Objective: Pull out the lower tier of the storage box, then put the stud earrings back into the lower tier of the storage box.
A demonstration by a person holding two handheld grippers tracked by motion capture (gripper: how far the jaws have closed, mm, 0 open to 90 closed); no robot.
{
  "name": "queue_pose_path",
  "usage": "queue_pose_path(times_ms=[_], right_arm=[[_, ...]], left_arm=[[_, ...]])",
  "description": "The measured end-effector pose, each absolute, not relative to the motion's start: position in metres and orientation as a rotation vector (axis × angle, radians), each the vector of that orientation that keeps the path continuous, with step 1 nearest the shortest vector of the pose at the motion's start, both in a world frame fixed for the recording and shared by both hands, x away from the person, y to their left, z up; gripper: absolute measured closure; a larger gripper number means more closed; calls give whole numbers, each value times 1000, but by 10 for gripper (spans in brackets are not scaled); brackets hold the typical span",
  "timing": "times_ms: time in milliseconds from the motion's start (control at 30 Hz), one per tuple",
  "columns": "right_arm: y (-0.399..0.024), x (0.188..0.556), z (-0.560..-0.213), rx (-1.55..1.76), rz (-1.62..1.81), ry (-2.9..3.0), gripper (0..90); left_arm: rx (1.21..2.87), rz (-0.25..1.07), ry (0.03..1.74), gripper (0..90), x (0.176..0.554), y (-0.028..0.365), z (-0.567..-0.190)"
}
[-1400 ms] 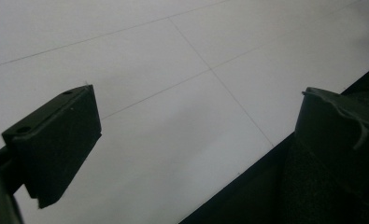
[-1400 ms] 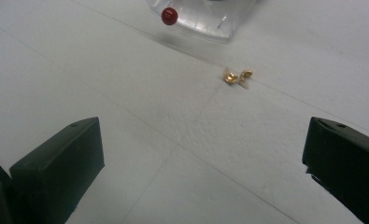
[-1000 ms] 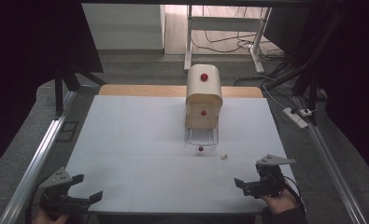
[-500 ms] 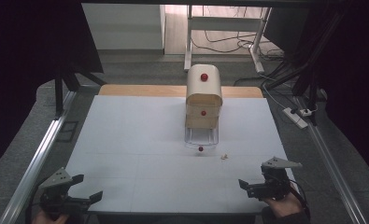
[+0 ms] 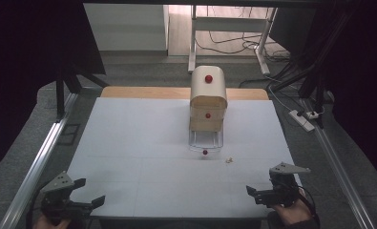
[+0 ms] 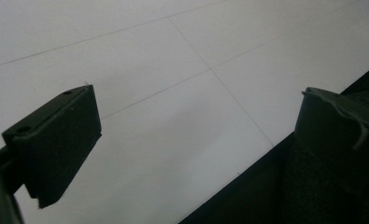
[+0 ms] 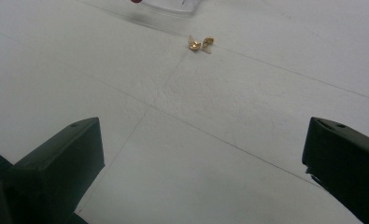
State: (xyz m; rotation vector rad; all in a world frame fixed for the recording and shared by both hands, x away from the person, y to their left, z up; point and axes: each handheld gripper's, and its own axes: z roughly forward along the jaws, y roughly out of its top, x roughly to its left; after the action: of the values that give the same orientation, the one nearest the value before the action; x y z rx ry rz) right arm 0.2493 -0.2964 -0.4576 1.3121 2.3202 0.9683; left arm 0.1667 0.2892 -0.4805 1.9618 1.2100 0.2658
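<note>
A white table stretches out ahead, and toward its far middle stands a small wooden cabinet with a rounded top and red knobs on its front. Its bottom drawer — clear plastic, with its own red knob — is pulled out toward the person. Just beside the drawer's front corner, a little to the right and nearer the person, lies a pair of tiny gold earrings, loose on the white surface and touching nothing else. The left gripper sits at the near left corner of the table, well away from the cabinet, held by a hand at the bottom edge; in the left gripper view its jaws stand wide apart with nothing between them, one over the white surface and the other hanging past the table's dark near edge. The right gripper rests near the front right corner, a hand wrapped around it, pointing leftward across the table. In the right gripper view its jaws are also spread wide and empty — the earrings lie well ahead of them, close together on the table, with the edge of the clear drawer just beyond.
</note>
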Motion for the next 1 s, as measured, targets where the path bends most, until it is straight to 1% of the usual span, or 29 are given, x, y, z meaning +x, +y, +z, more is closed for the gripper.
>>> queue_pose_path(times_ms=[567,1000], right_arm=[[-294,251,-457,1287,976,2343,0],[-293,260,-459,1246,992,2341,0]], left_arm=[[1959,260,1209,8,167,290,-481],[1960,260,1210,8,167,290,-481]])
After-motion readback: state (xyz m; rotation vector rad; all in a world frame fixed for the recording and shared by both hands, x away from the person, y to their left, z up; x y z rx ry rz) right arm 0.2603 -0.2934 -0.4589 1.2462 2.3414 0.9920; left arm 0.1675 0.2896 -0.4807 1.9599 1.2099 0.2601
